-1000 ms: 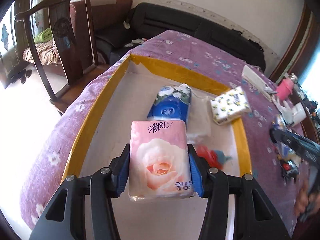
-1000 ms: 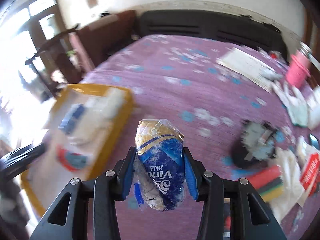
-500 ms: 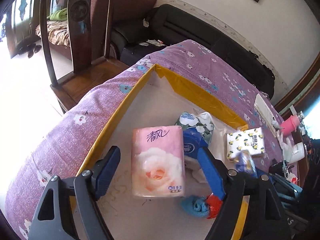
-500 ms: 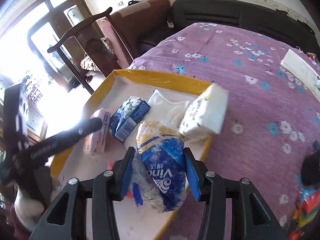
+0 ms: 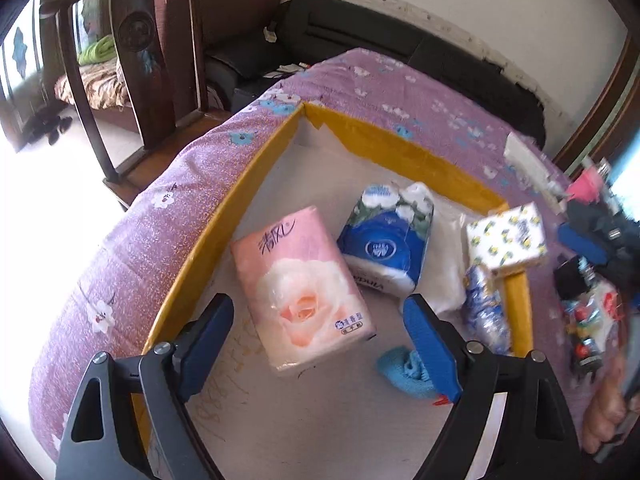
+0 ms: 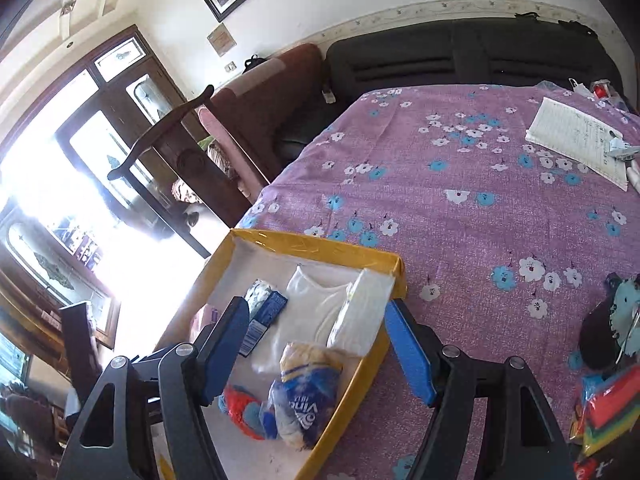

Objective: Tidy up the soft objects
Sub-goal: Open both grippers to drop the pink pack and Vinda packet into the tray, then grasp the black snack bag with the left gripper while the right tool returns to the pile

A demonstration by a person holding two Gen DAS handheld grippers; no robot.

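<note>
As seen from both wrists, most of the sorting looks finished. Left gripper spread wide, holding nothing; pink tissue pack lying flat in the yellow-rimmed tray, near its left wall. Right gripper also wide open and empty; blue crumpled pack resting in the tray near its right wall, beside the small knitted toy. Blue flowered pack, white cloth and spotted pack already inside or on the rim. Probably left: colourful cloths on the purple tablecloth, far right.
</note>
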